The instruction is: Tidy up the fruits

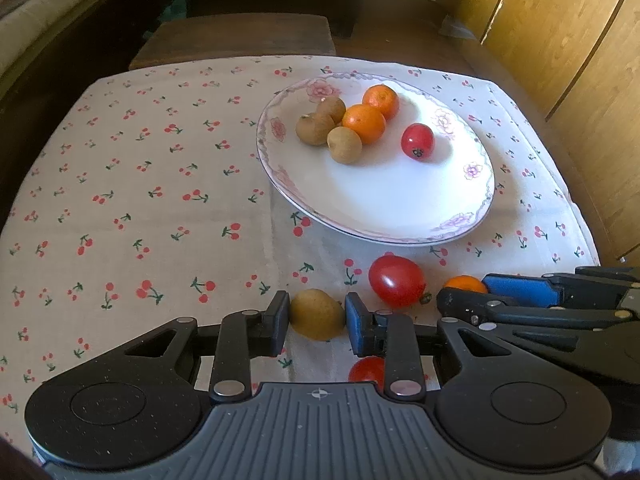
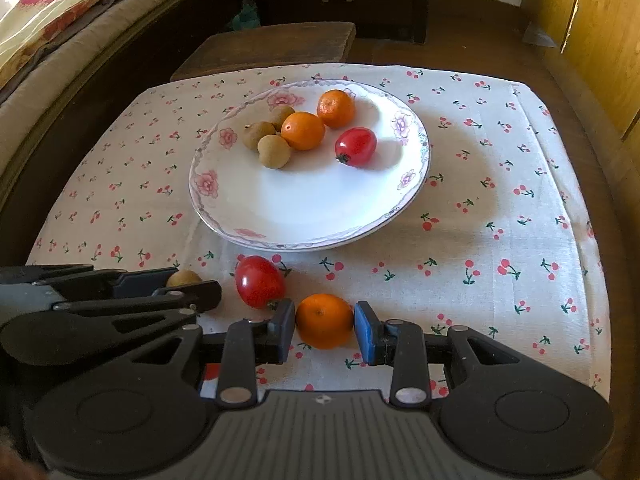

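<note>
A white floral plate (image 1: 384, 204) (image 2: 304, 208) holds three brown longans, two small oranges and a red tomato (image 1: 417, 141) (image 2: 355, 146). My left gripper (image 1: 316, 316) is shut on a brown longan (image 1: 317, 314), which rests on the cloth; the longan also shows in the right wrist view (image 2: 184, 278). My right gripper (image 2: 325, 326) is shut on a small orange (image 2: 325, 321), seen in the left wrist view (image 1: 466, 283). A red tomato (image 1: 397, 286) (image 2: 259, 287) lies on the cloth between the two grippers. Another tomato (image 1: 366, 369) lies under my left gripper.
A cherry-print cloth (image 1: 140, 200) (image 2: 500, 200) covers the table. A dark wooden stool (image 1: 236, 38) (image 2: 268, 46) stands beyond its far edge. Wooden panels (image 1: 560, 40) rise at the right, and a bed (image 2: 60, 20) lies at the left.
</note>
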{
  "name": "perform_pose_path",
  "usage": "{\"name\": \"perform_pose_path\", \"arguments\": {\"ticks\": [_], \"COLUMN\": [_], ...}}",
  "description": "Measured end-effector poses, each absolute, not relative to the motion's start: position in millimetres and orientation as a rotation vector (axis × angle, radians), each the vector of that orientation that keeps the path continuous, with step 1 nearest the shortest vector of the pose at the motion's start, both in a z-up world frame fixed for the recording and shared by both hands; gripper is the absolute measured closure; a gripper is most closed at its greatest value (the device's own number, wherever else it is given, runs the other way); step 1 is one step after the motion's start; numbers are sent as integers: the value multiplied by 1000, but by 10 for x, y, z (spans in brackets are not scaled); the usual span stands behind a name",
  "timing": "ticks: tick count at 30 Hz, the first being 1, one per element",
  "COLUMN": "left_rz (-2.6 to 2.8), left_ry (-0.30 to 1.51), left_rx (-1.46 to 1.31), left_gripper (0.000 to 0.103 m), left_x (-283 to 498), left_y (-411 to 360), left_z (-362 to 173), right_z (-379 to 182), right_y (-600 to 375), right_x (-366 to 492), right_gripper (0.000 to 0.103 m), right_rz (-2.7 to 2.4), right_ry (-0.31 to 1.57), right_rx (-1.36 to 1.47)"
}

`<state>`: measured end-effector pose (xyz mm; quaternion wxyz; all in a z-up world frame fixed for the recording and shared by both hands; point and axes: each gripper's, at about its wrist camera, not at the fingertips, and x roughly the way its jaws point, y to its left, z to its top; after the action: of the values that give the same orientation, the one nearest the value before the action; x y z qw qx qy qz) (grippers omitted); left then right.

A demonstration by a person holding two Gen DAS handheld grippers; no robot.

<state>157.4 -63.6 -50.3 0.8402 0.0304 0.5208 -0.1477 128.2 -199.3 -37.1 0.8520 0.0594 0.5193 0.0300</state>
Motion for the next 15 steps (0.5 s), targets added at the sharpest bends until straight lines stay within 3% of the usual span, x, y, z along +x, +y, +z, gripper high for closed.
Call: {"name": "perform_pose_path", "arguments": {"ticks": [15], "left_rz": [-276], "left_ry": [1121], "left_rx": [88], "left_gripper": [65], "left_x": [1261], "left_y": [-339], "left_z": [-455], "right_z": [-351], "right_y": [-1999], "right_x": [978], "right_gripper": [69], "right_rz": [68], "right_ry": [1117], "right_rx": [80]}}
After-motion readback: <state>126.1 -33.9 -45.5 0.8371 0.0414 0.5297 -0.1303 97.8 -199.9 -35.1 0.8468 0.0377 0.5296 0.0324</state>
